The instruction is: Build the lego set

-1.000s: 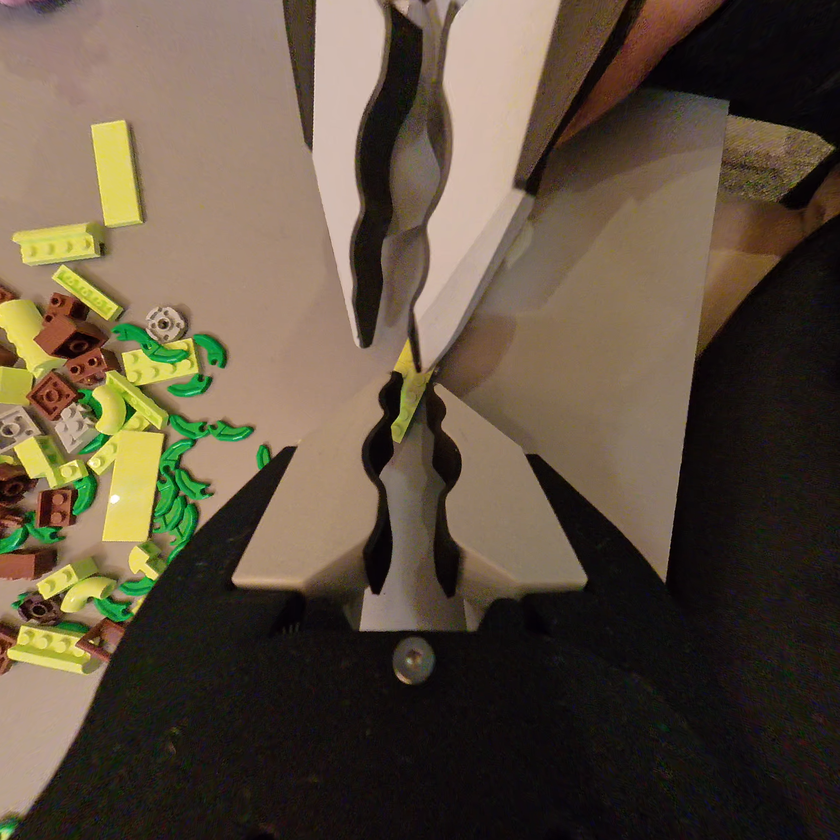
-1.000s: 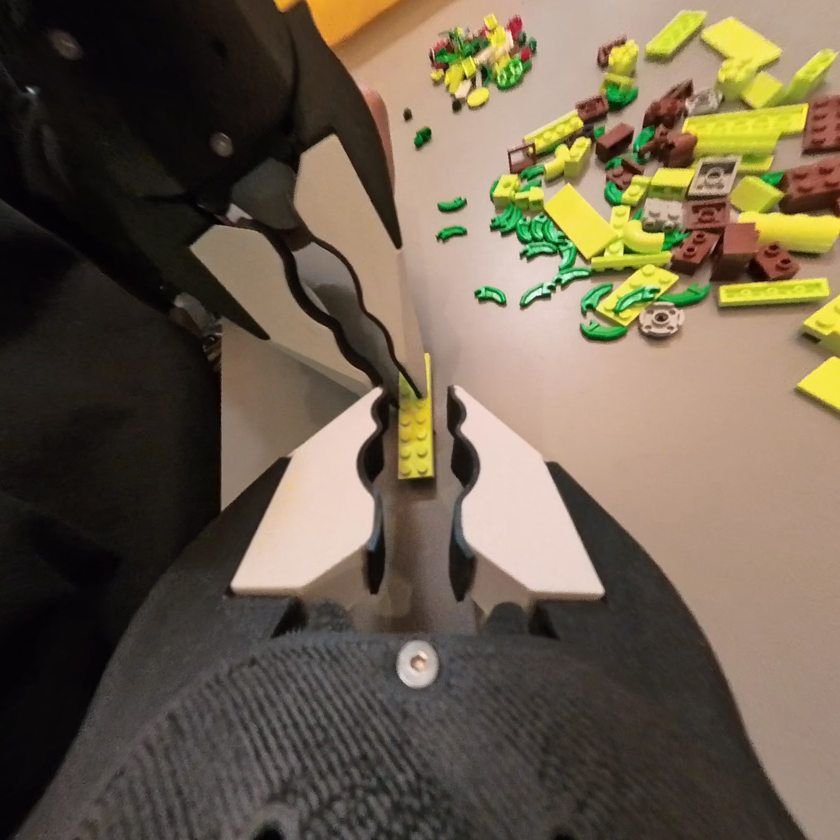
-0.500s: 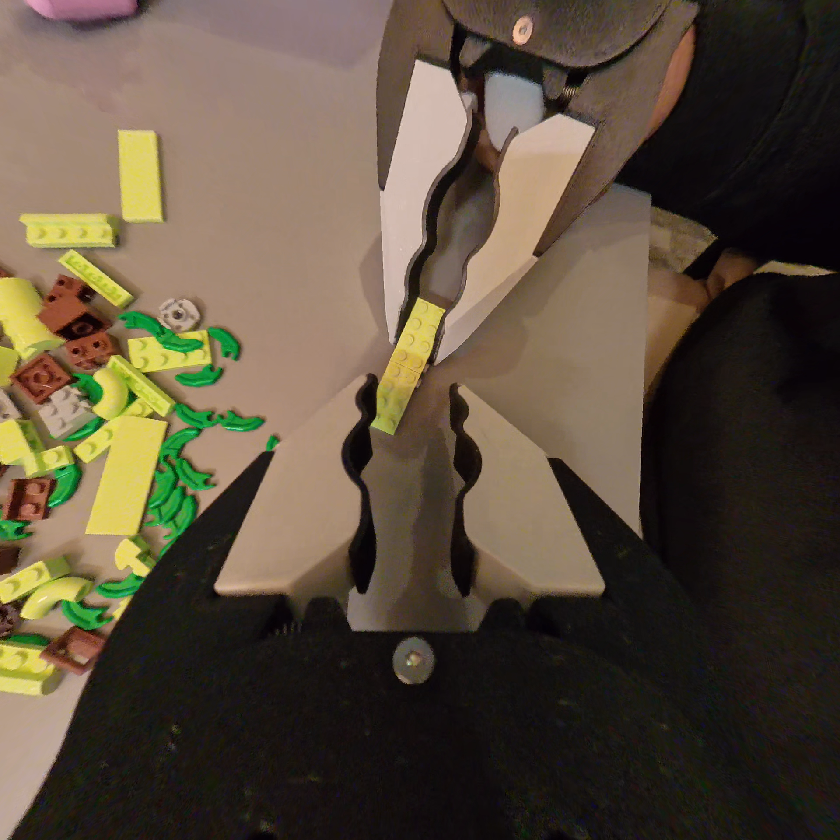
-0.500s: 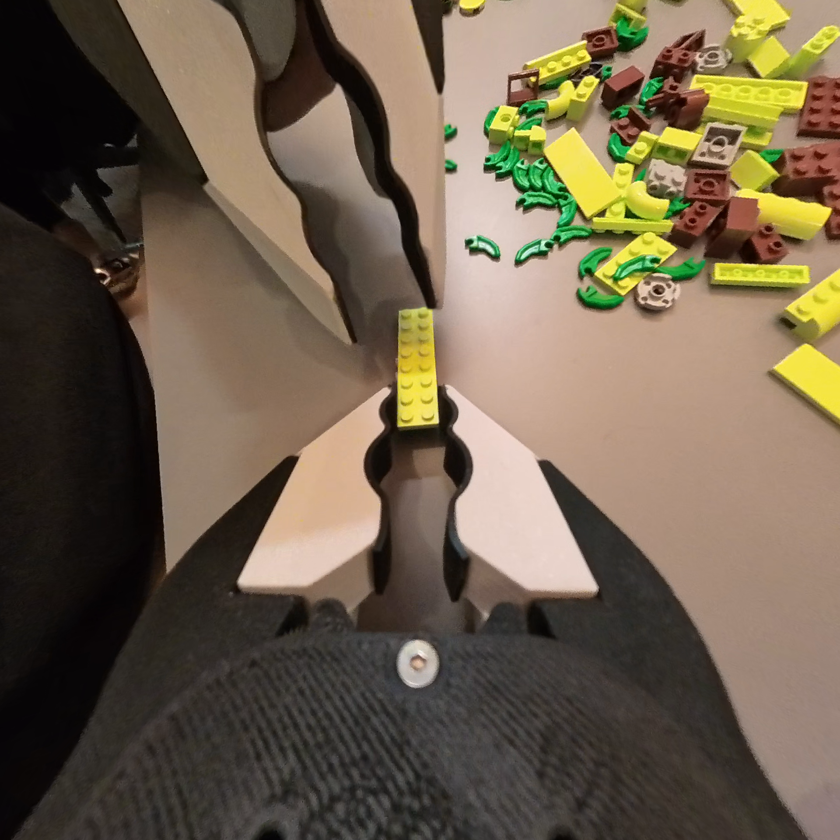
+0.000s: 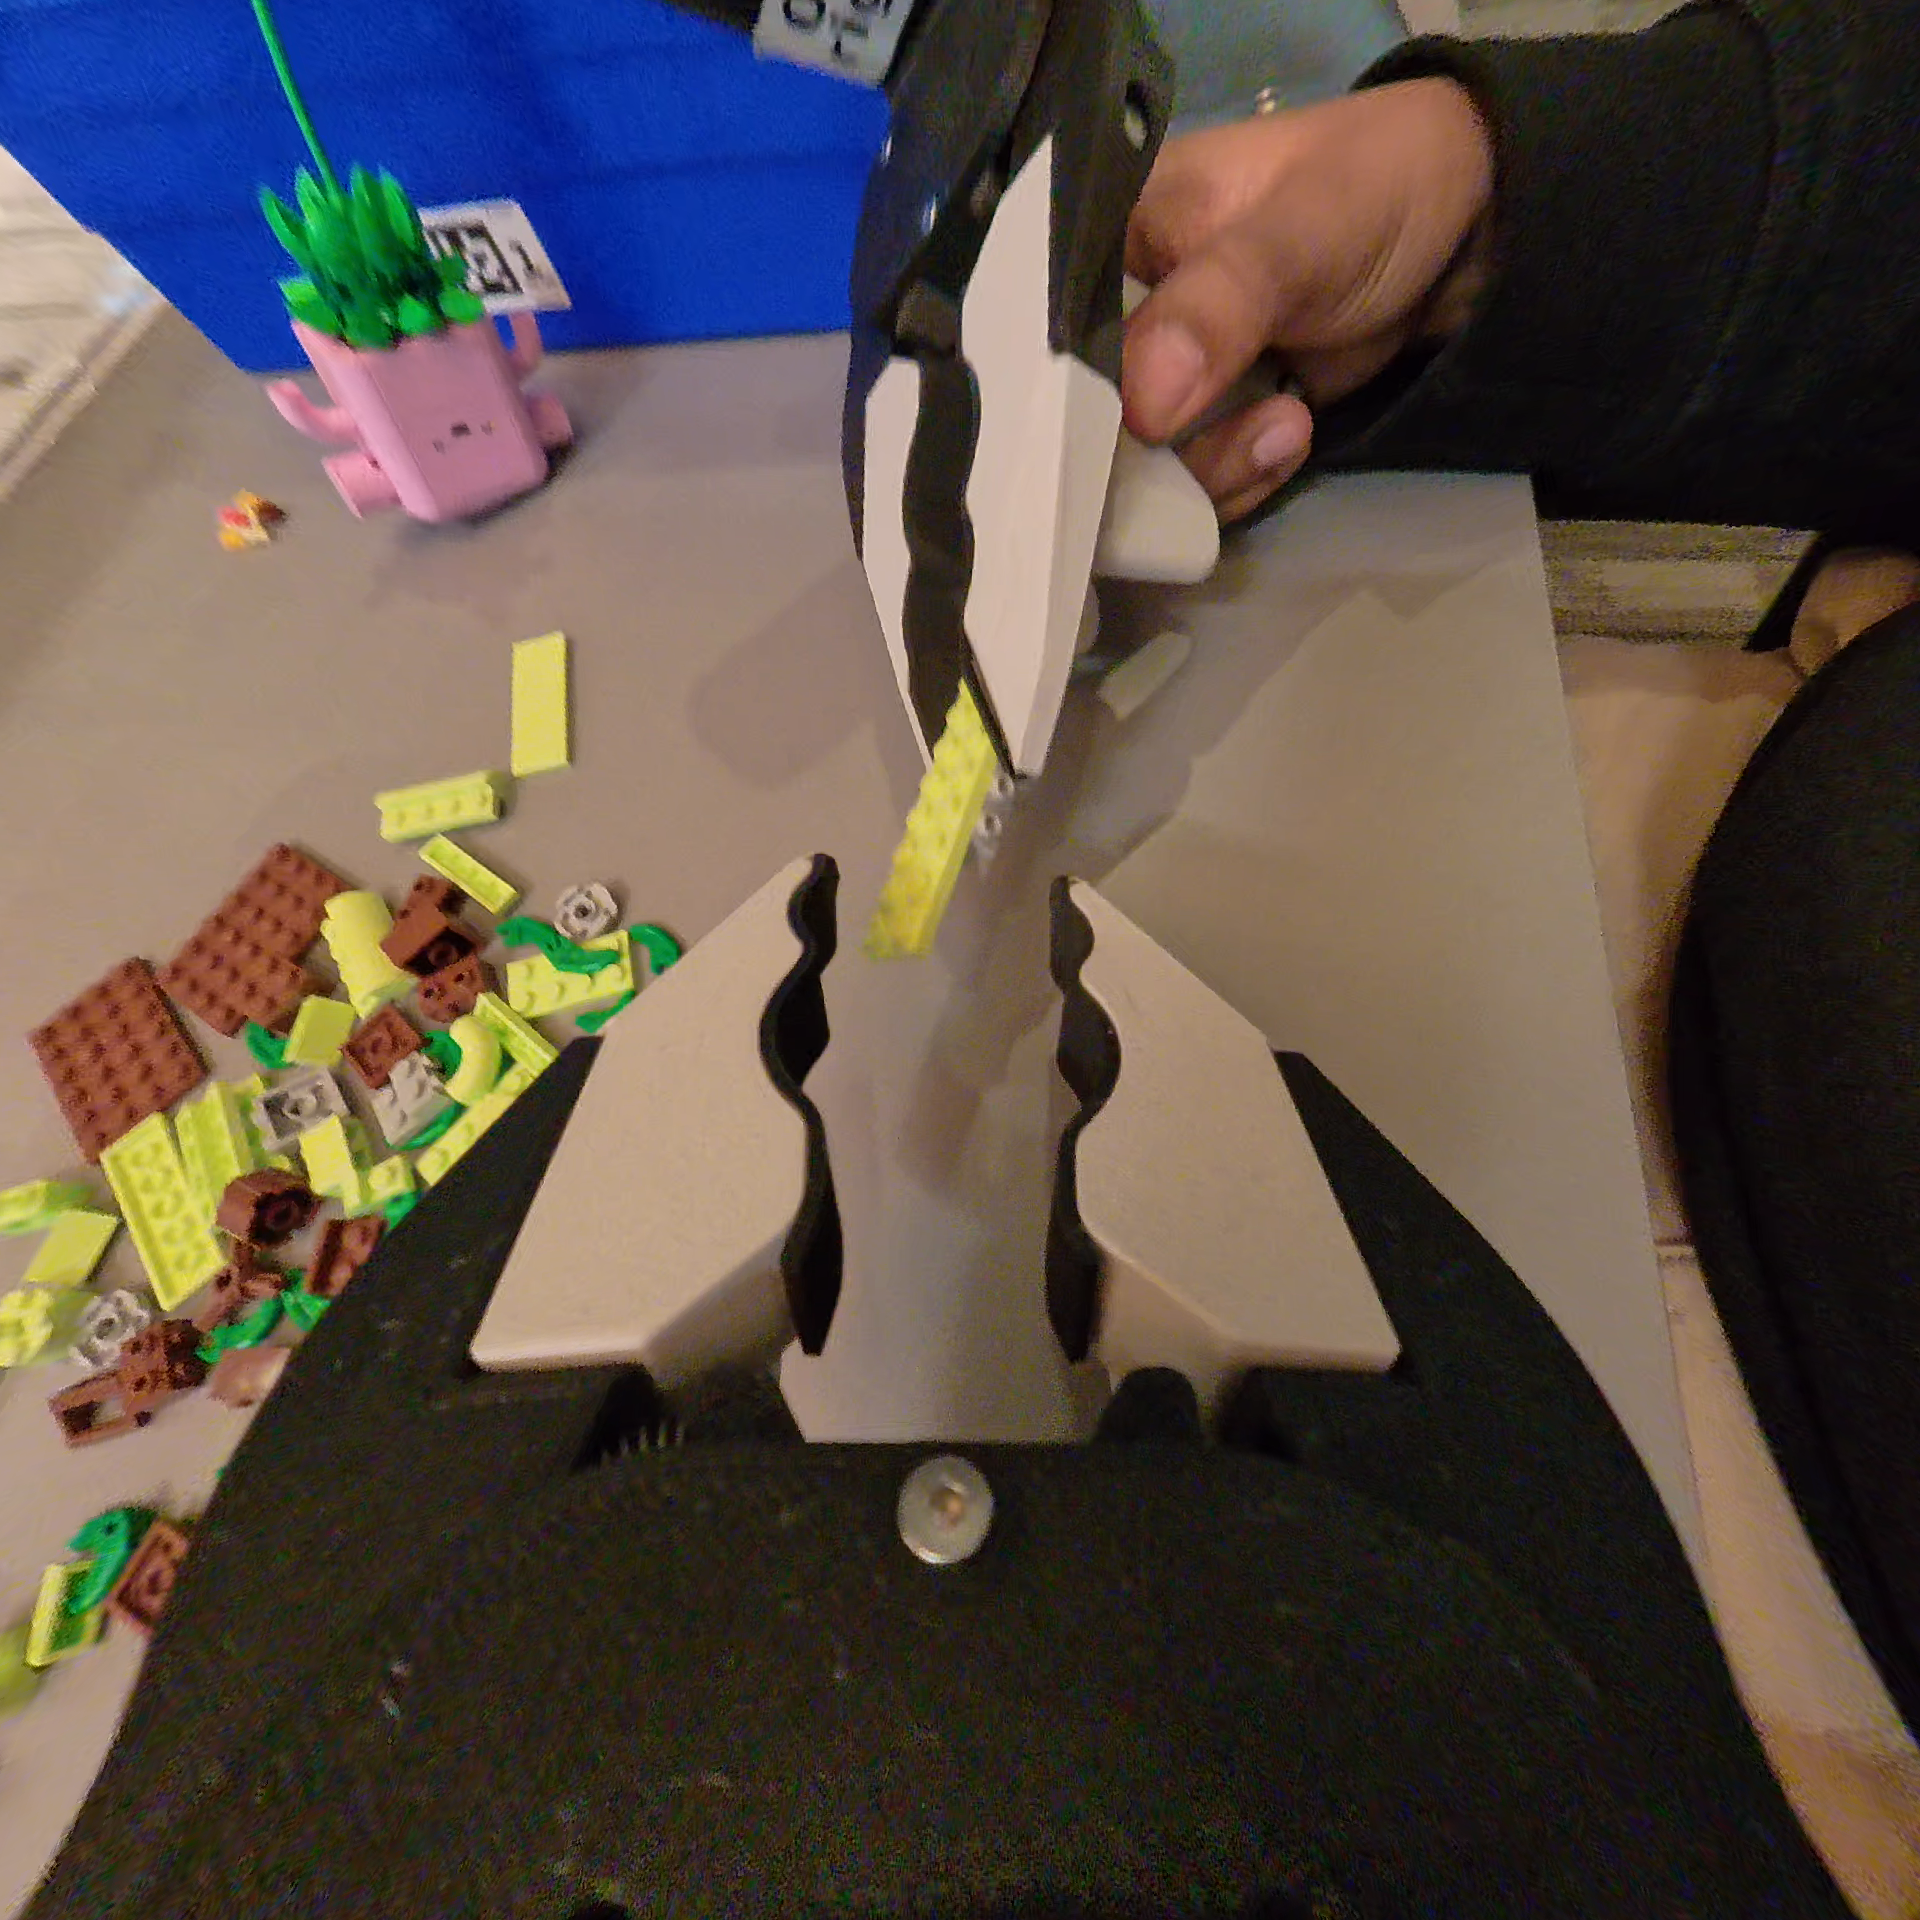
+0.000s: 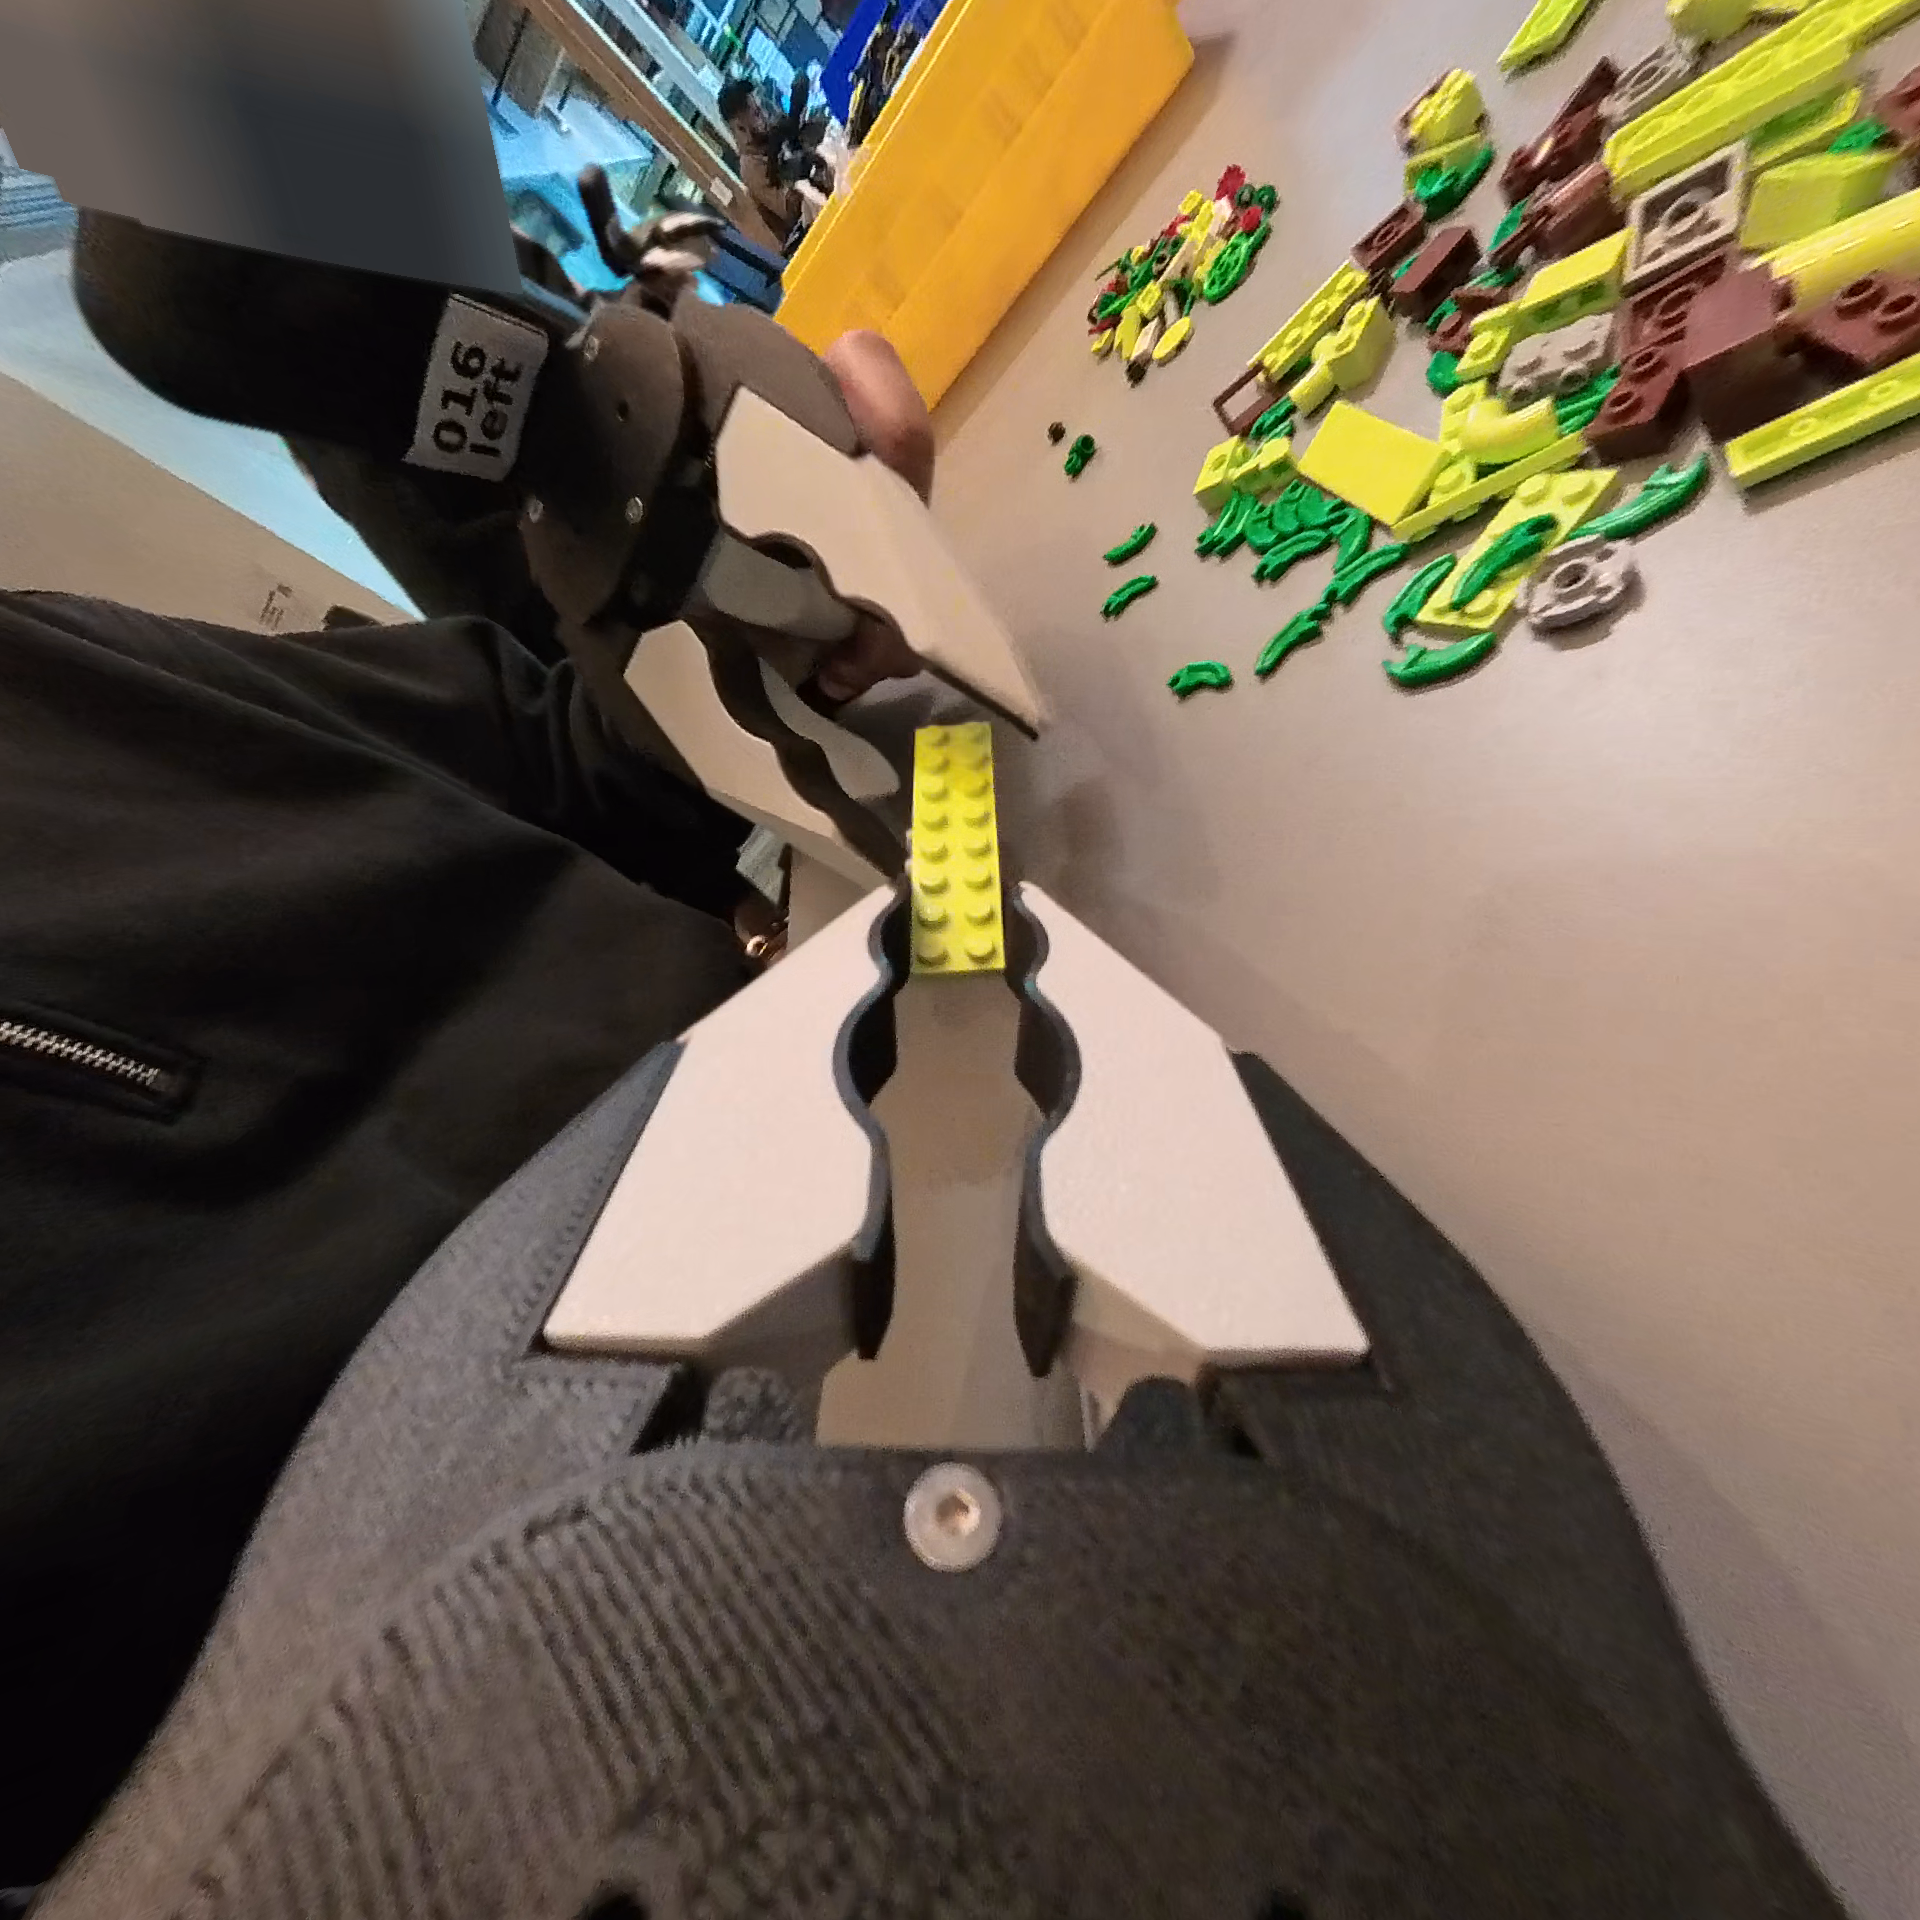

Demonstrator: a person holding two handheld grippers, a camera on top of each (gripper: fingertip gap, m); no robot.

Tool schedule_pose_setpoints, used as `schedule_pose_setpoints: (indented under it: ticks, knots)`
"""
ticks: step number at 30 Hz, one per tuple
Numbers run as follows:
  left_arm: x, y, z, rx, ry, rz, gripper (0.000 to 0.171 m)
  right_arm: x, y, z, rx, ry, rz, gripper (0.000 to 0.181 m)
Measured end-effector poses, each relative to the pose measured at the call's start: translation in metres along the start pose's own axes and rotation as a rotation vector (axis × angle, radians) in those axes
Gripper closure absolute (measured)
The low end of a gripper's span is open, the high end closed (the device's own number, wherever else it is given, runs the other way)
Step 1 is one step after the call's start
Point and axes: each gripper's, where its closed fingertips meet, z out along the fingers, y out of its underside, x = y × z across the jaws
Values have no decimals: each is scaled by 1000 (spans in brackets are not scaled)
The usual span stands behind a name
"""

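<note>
Since the earlier frames the left hand-held gripper (image 5: 940, 904) has let go of the lime plate (image 6: 958, 852) and pulled back, fingers spread, leaving the plate pinched at one end by the right hand-held gripper (image 6: 958, 920) above the bench (image 5: 260, 665). The handover looks complete; next the plate needs a mate from the pile (image 5: 312, 1060) at the frame's left. The right gripper points steeply down from the top centre of the left view, a hand (image 5: 1299, 270) behind it.

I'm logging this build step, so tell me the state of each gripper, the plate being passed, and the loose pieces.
Left gripper: open, empty.
Right gripper: shut on lime plate.
Lime plate: held by one end, in the air, studs up.
Loose bricks: scattered flat on the table.
Pink figure: upright, assembled.
</note>
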Motion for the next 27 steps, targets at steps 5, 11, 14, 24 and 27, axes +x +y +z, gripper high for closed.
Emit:
schedule_pose_setpoints:
  ticks: [5,11,14,24,27]
  knots:
    - [5,-2,2,8,-29,100,138,-10,7,10,-38,-56,25,166]
    - [9,-7,0,31,-49,159,156,-19,-1,6,20,-154,81,167]
    - [12,-10,-2,54,-23,139,160,-25,-6,2,57,-194,66,161]
    - [20,-33,-20,223,196,-104,160,-54,-25,-10,223,-161,-351,140]
    - [21,-35,-22,236,217,-120,161,-58,-23,-5,224,-94,-477,148]
